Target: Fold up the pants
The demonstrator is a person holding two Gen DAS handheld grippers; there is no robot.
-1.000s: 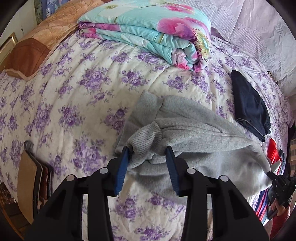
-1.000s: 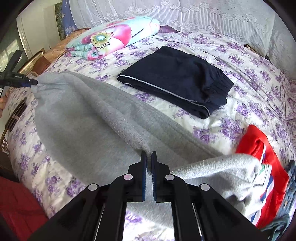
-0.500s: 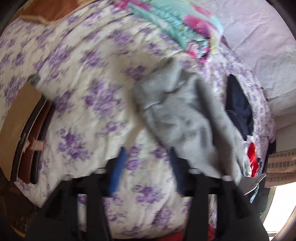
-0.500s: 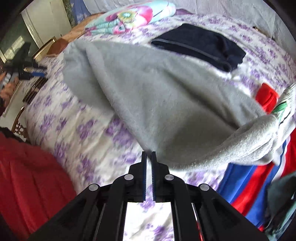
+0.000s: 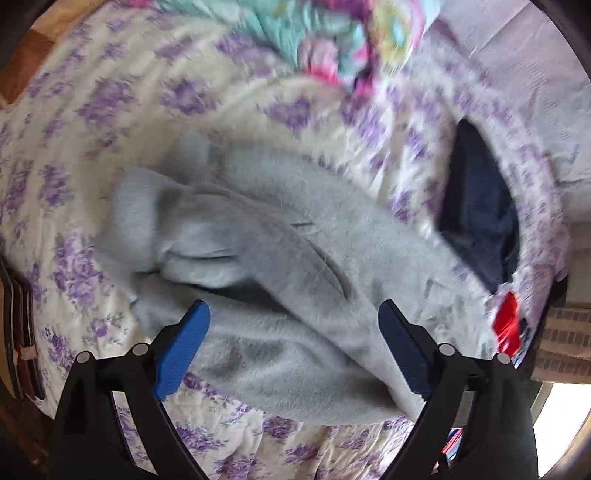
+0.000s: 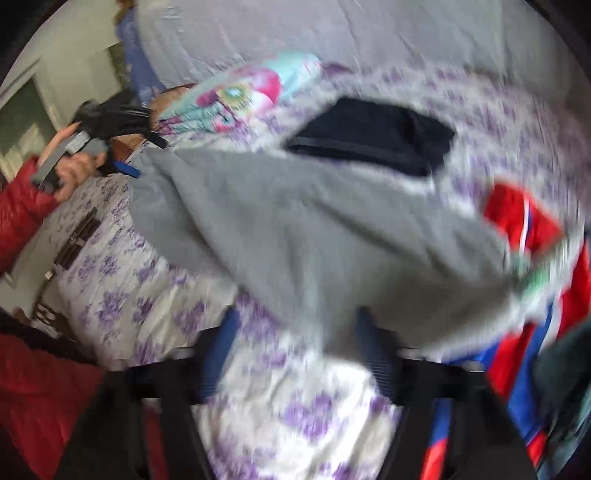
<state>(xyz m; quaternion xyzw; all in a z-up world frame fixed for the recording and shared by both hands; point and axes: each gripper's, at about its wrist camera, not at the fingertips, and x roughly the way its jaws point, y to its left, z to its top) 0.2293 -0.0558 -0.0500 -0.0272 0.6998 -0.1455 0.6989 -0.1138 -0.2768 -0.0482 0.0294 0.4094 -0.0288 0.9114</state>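
Pants [image 5: 280,258] lie loose on the bedspread [image 5: 110,110]; your left gripper [image 5: 295,343] and right gripper [image 6: 299,354] have just been opening, jaws spread, gripping nothing.

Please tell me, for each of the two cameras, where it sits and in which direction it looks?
Left wrist: on the left gripper, looking steeply down at the grey pants on the bed; open jaws show.
Right wrist: on the right gripper, looking obliquely across the bed; open jaws, a hand, a red sleeve.
Shared: pants, navy garment, floral quilt.
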